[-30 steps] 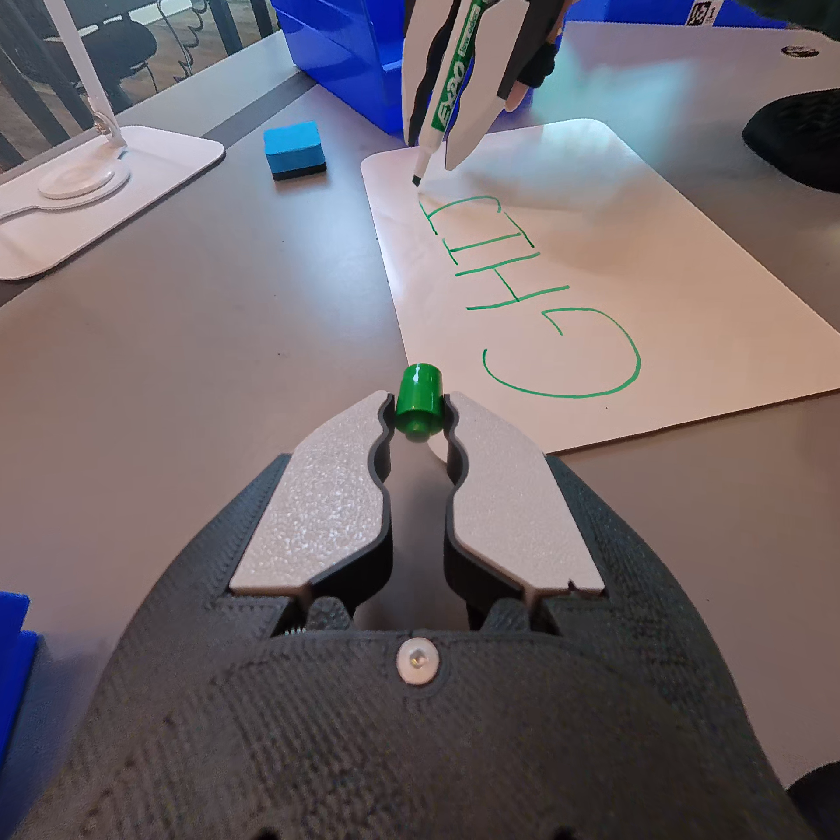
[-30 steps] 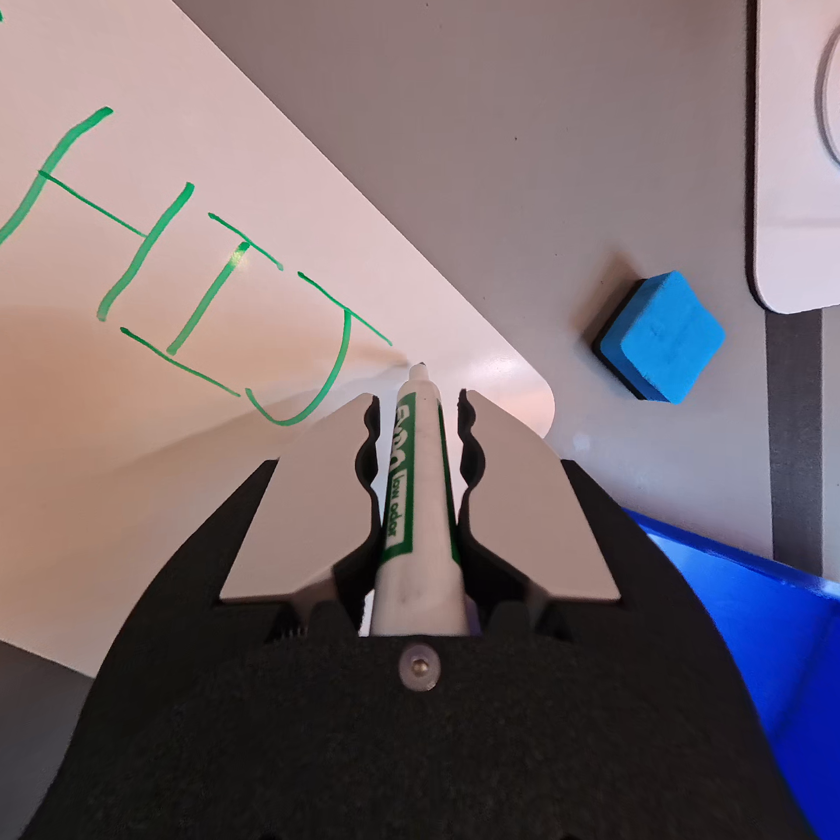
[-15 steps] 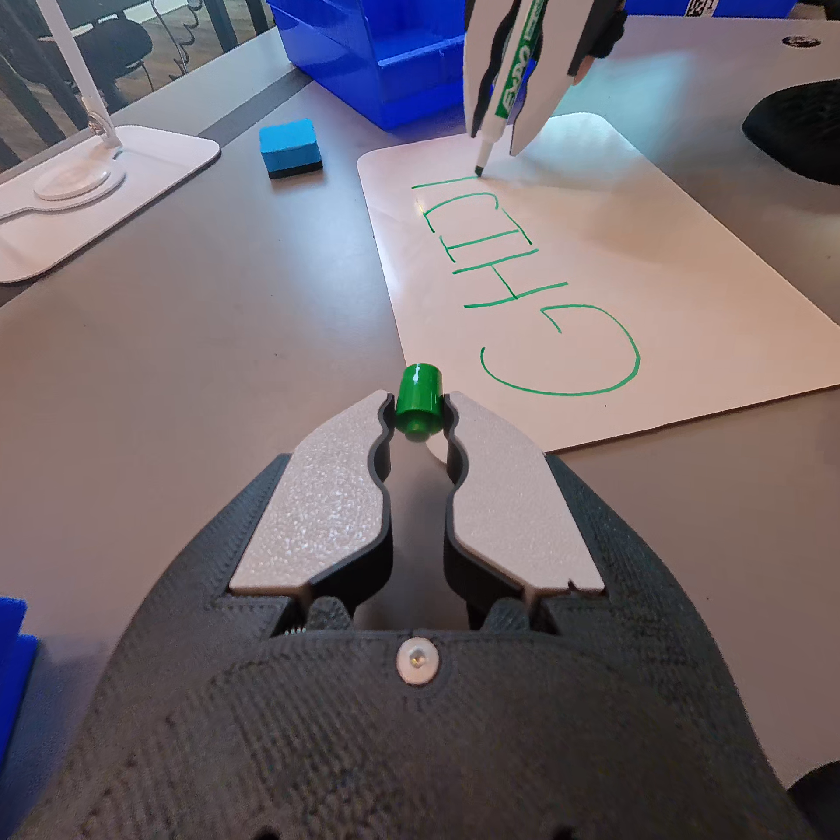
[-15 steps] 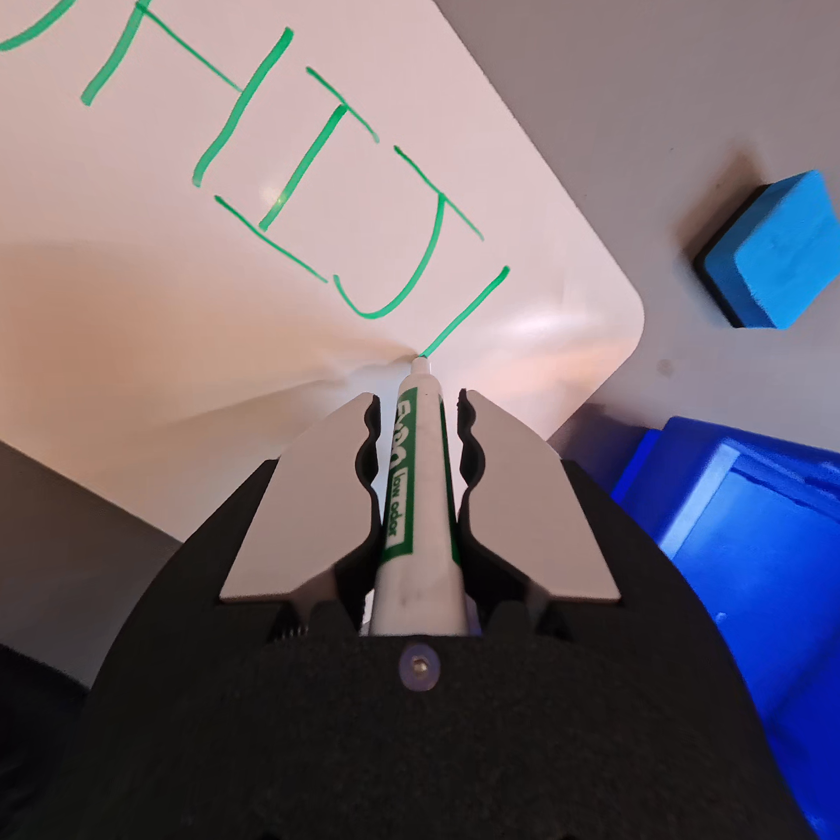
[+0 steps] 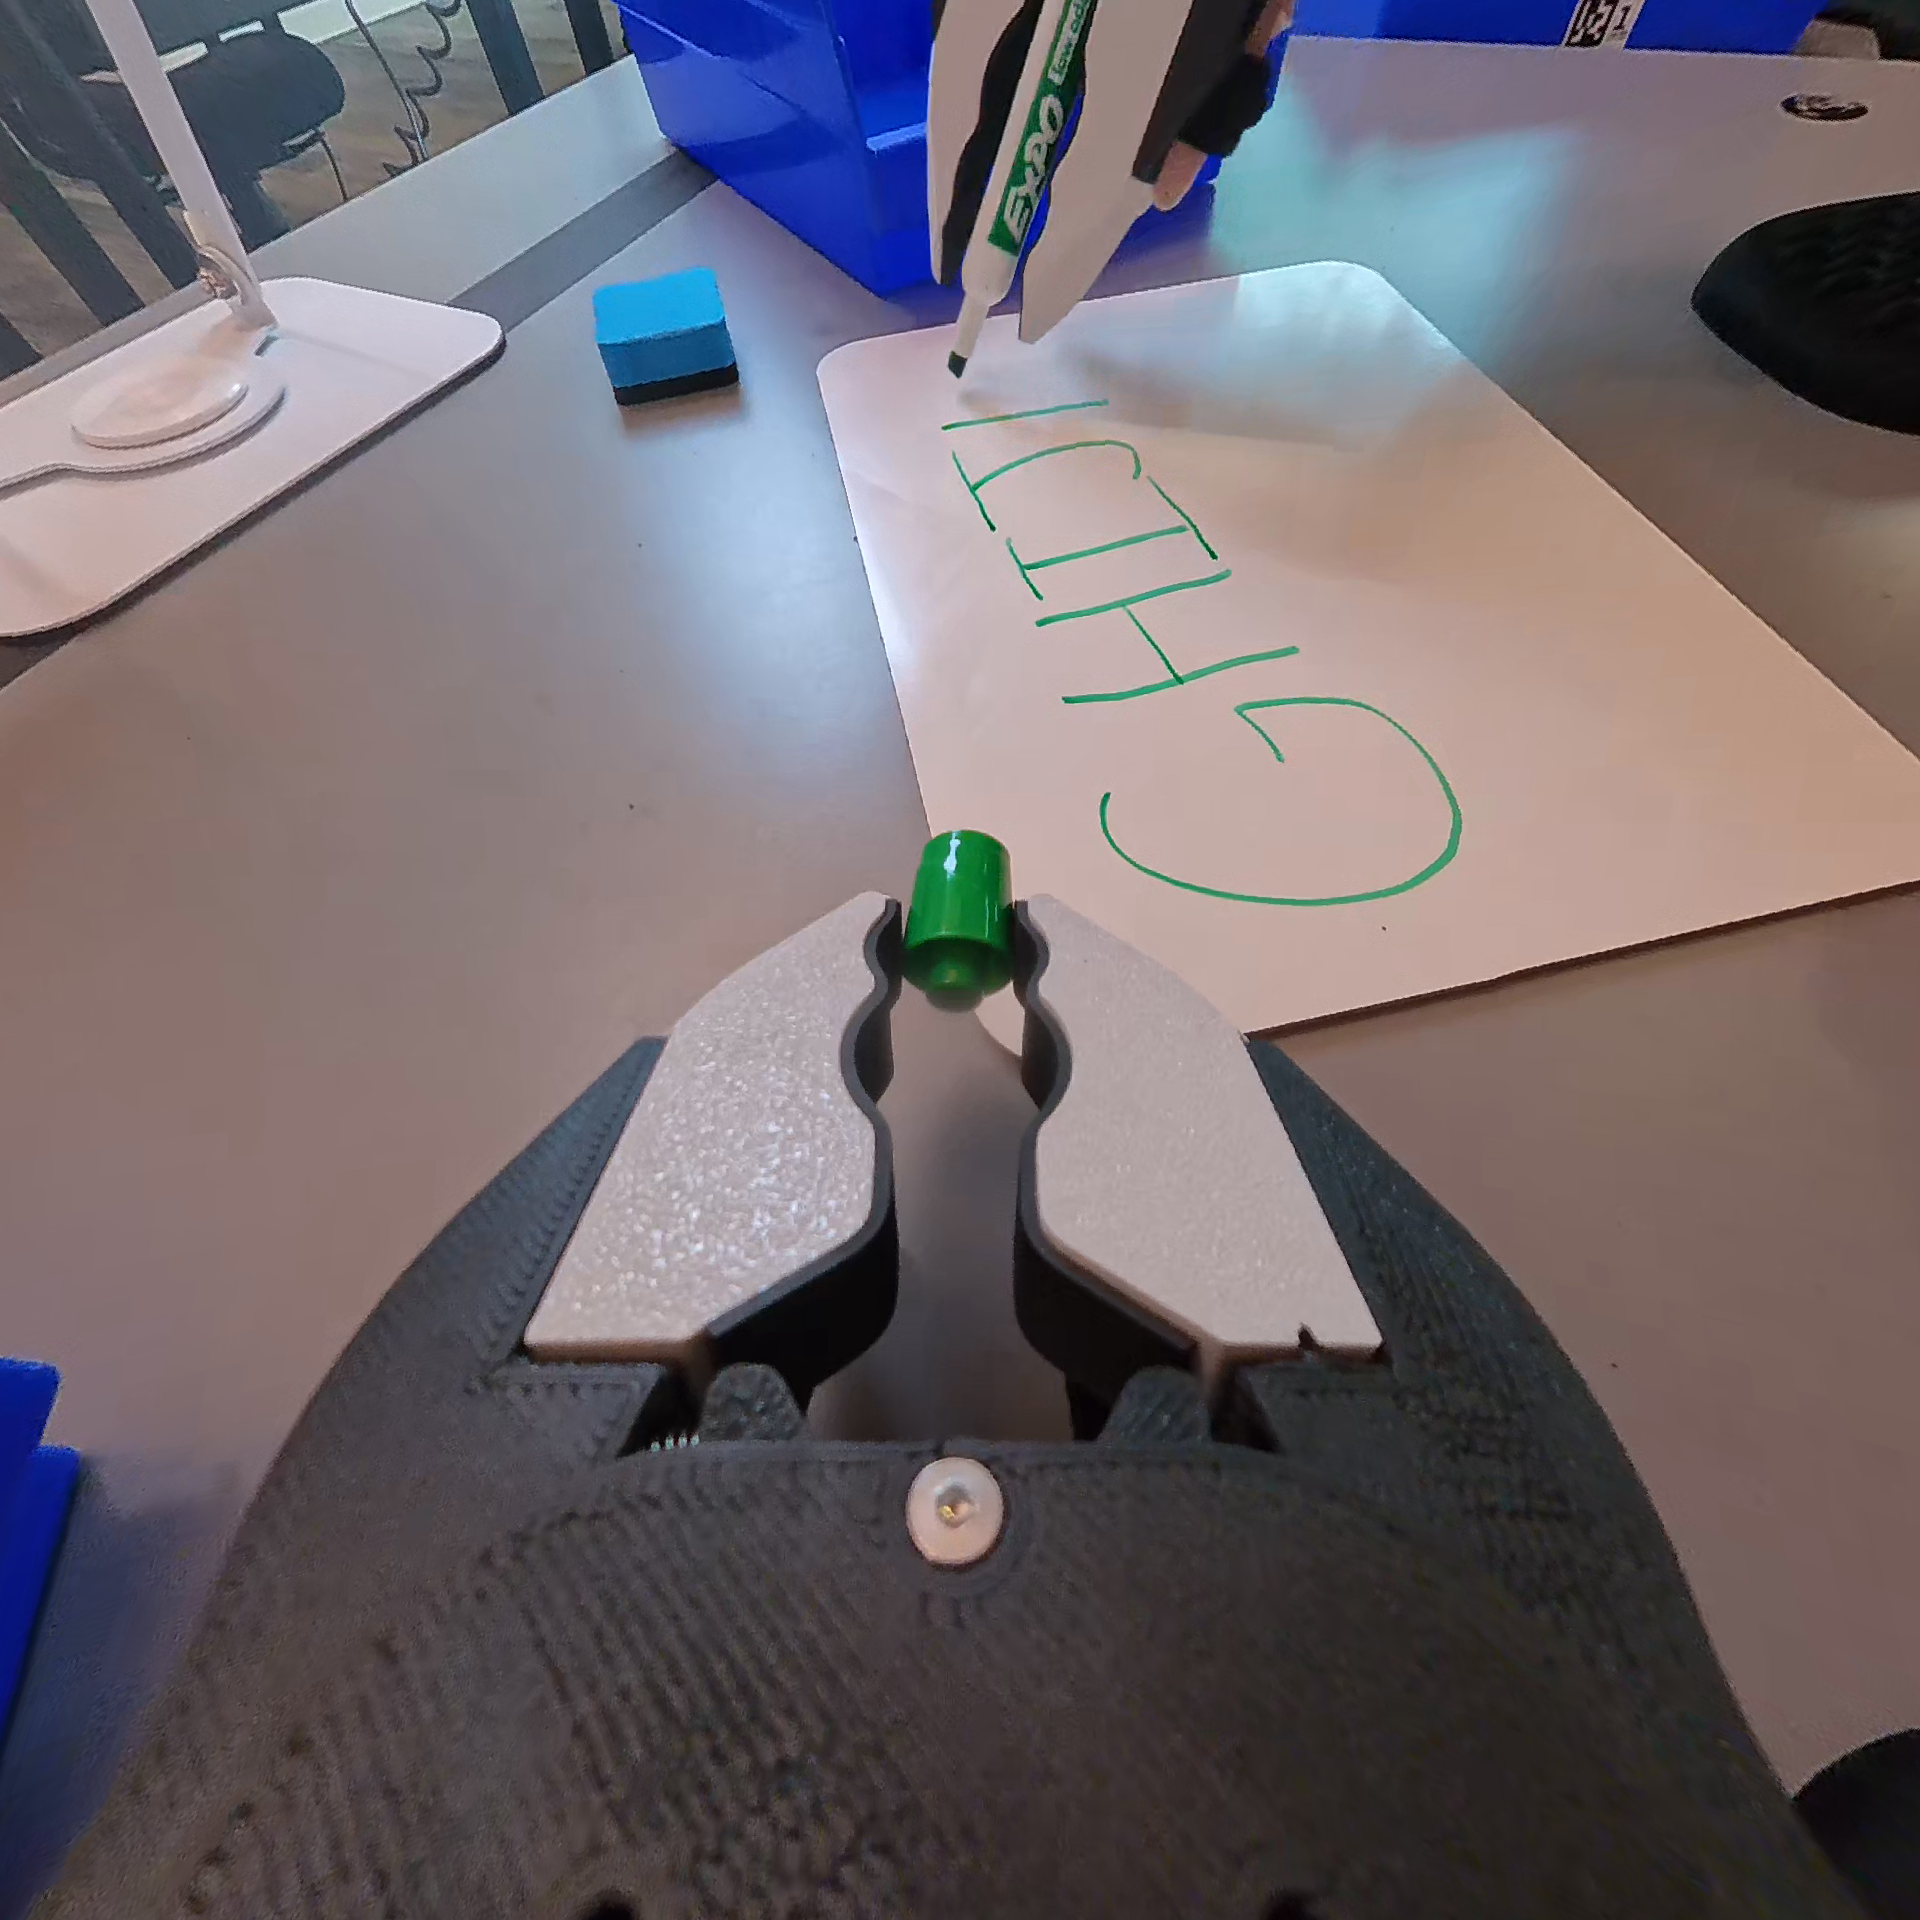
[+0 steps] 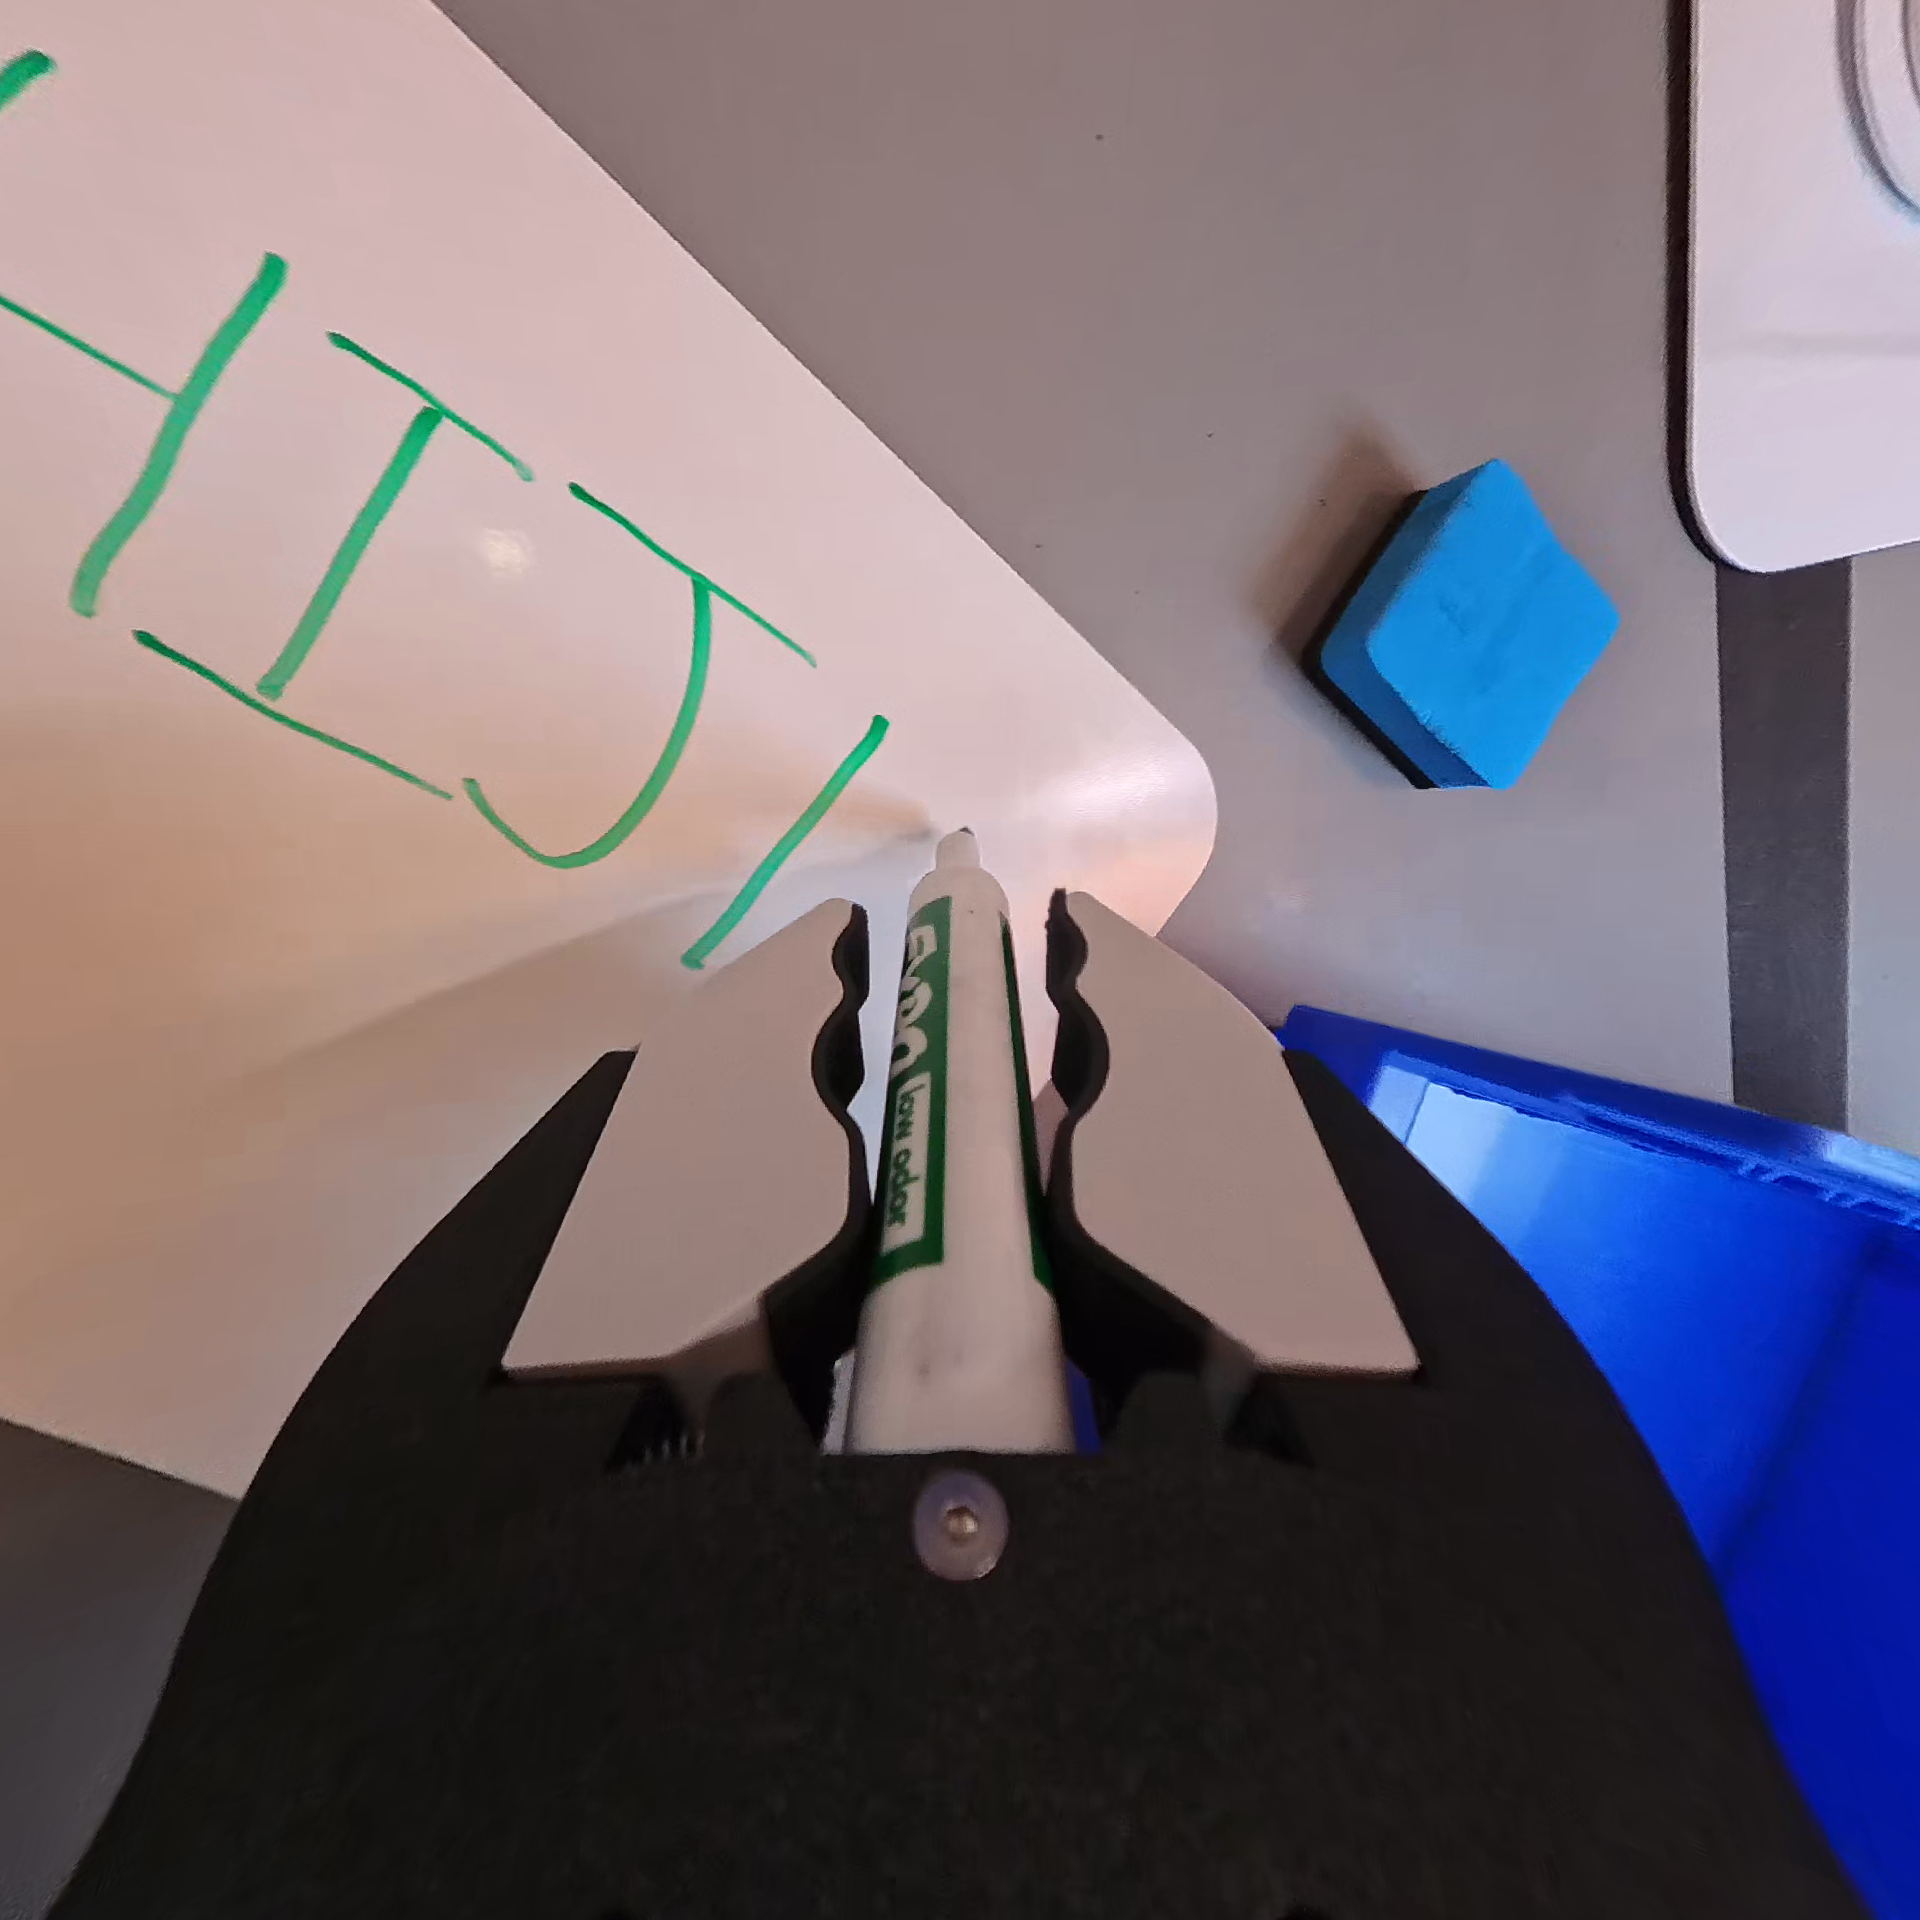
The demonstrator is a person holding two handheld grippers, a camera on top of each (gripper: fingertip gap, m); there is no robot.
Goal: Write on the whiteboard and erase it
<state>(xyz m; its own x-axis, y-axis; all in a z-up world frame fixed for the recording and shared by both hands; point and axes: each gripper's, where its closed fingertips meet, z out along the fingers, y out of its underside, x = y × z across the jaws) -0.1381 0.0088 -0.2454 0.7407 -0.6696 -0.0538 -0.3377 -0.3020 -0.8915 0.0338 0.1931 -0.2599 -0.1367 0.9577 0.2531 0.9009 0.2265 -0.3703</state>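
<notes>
In the left wrist view, the left gripper (image 5: 958,925) is hovering low over the grey tabletop (image 5: 416,727), its fingers (image 5: 769,1091) closing narrowly on a green marker cap (image 5: 958,904) and pressing it from both sides at the tips. Just beyond the cap, the whiteboard (image 5: 1558,582) is lying flat on the tabletop, carrying a row of green letters (image 5: 1143,623). At the board's far corner the right gripper (image 5: 1013,312) is pointing a green dry-erase marker (image 5: 1023,197) downward, its tip sitting at the board surface. A blue eraser (image 5: 665,332) is resting on the tabletop left of the board, near a blue bin (image 5: 790,135) and a white lamp base (image 5: 208,416).

In the right wrist view, the right gripper (image 6: 956,914) is gripping the marker (image 6: 956,1143) lengthwise, fingers (image 6: 727,1143) moderately spread and clamping the barrel deep in the grip. The nib is sitting at the whiteboard (image 6: 312,1039) near its rounded corner, beside the last green stroke. The eraser (image 6: 1465,623) is lying apart on the tabletop (image 6: 1143,312), and the bin (image 6: 1662,1299) is showing at lower right.
</notes>
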